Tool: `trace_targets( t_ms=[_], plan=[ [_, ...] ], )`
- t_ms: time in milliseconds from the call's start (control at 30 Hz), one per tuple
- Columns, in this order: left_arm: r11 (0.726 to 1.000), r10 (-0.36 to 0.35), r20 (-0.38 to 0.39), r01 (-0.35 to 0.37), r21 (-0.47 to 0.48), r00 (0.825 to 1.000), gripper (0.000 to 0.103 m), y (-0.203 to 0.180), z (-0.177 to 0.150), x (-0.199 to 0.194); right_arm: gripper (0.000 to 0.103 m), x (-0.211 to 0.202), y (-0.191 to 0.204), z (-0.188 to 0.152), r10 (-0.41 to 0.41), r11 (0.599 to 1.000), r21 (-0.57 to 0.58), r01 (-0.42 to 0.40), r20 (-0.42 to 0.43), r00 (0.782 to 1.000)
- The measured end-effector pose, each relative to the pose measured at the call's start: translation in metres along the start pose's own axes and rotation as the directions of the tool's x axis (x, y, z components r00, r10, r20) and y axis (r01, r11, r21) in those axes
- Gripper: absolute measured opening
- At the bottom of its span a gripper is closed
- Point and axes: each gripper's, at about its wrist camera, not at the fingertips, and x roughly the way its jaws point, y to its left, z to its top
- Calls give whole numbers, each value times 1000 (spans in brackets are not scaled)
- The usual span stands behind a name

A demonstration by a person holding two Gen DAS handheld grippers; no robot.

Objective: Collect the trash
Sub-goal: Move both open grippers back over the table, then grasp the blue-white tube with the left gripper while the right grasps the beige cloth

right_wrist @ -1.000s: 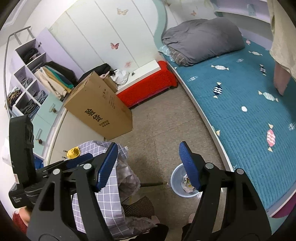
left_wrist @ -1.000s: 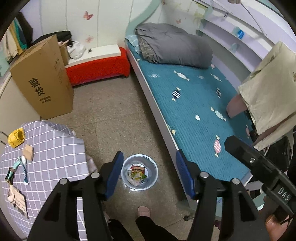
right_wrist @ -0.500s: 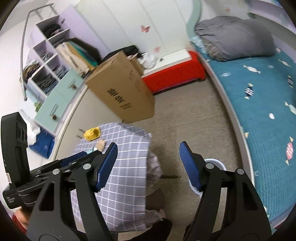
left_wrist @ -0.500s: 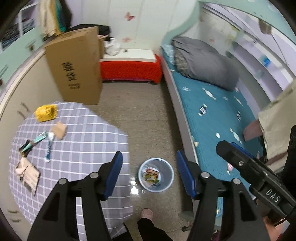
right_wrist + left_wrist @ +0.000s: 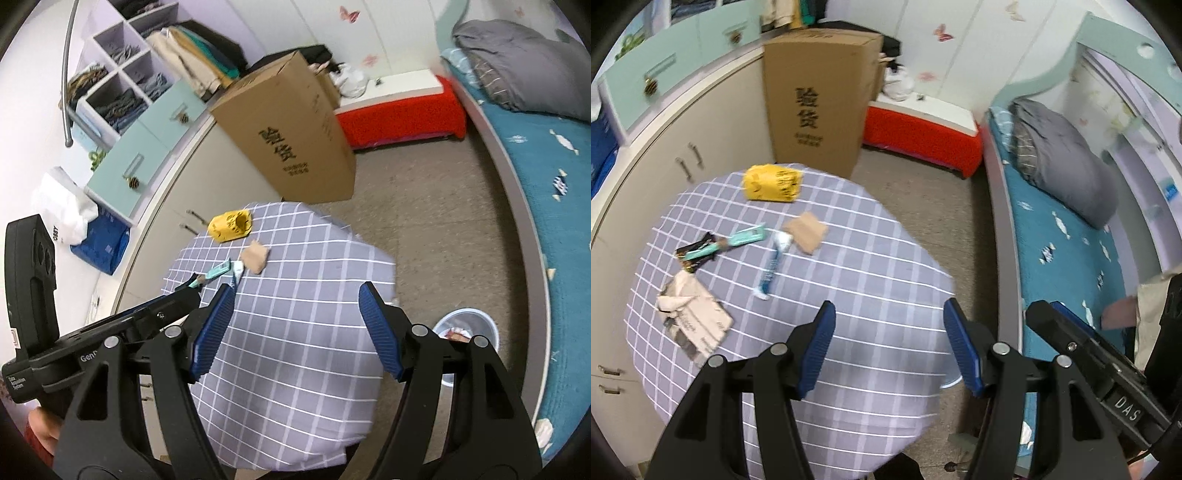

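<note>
Trash lies on a round table with a grey checked cloth (image 5: 871, 280): a yellow crumpled bag (image 5: 772, 183), a brown cardboard scrap (image 5: 806, 232), a teal wrapper (image 5: 746, 236), a dark wrapper (image 5: 696, 254), a blue-white tube (image 5: 772, 267) and a crumpled paper bag (image 5: 692, 321). My left gripper (image 5: 889, 349) is open and empty above the table's near side. My right gripper (image 5: 295, 328) is open and empty over the cloth (image 5: 295, 332). The yellow bag (image 5: 231, 225) and scrap (image 5: 255, 256) show there too. A pale blue trash bin (image 5: 466, 328) with rubbish stands on the floor right of the table.
A tall cardboard box (image 5: 816, 96) stands behind the table. A red bench (image 5: 923, 129) and a bed with a teal cover (image 5: 1067, 240) are to the right. Cream cabinets (image 5: 665, 155) curve along the left. Bare floor (image 5: 436, 206) lies between table and bed.
Both views have swung left from the bin and bed over the table. The table trash now sits ahead of the left gripper. Both grippers stay open.
</note>
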Motion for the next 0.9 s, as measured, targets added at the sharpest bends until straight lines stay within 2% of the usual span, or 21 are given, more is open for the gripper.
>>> trace_targets(
  t_ms=[200,400,700,800,867,900],
  plan=[
    [998,36,-62,-39,-58,997,60,72,17,31,69,55,28,2,-12,1000,-14,11,-59,998],
    [994,52,-168,-67,-81,984,60,132,26,87,69,116,54,2,-86,994,-81,76,-121,989],
    [998,59,-259,-61,3,964,59,150,34,160,69,173,55,-2,-179,981,-114,160,-188,966],
    [998,61,-293,-49,49,954,44,148,34,179,70,188,53,-2,-203,976,-124,180,-202,958],
    [997,56,-321,-38,62,945,29,149,33,188,70,195,53,0,-212,973,-132,187,-206,955],
    [997,54,-329,-34,68,943,24,150,33,192,70,199,53,0,-214,973,-136,188,-210,954]
  ],
)
